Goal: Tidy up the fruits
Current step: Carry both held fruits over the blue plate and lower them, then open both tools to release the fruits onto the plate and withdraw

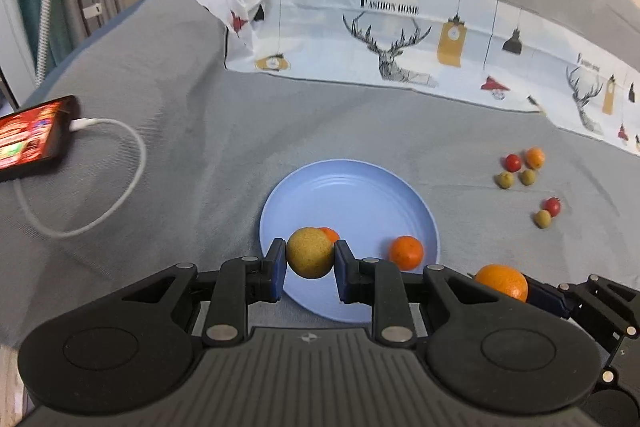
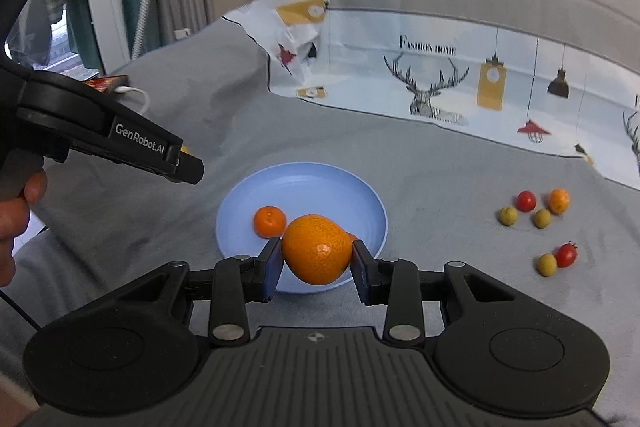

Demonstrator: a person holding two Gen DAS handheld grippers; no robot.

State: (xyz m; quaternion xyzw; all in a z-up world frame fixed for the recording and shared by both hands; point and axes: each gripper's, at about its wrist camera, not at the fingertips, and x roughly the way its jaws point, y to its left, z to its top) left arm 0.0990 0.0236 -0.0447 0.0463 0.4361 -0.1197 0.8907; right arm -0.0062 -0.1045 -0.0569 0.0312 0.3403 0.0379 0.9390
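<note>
My left gripper [image 1: 310, 255] is shut on a round yellow-green fruit [image 1: 310, 253], held just above the near rim of a blue plate [image 1: 348, 187]. Two small oranges lie in the plate, one [image 1: 406, 251] in plain sight and one [image 1: 330, 233] half hidden behind the held fruit. My right gripper [image 2: 316, 255] is shut on a larger orange [image 2: 317, 249] over the near edge of the same plate [image 2: 304, 187]. A small orange [image 2: 270, 221] lies in the plate beyond it. The left gripper's body [image 2: 120, 135] reaches in from the left, held by a hand.
Loose on the grey cover to the right of the plate lie small fruits: red tomatoes [image 2: 525, 201], green ones [image 2: 507, 215] and a small orange [image 2: 559, 200]. A deer-print cloth [image 1: 400, 35] lies behind. A phone [image 1: 32, 139] with a white cable [image 1: 120, 187] lies at the left.
</note>
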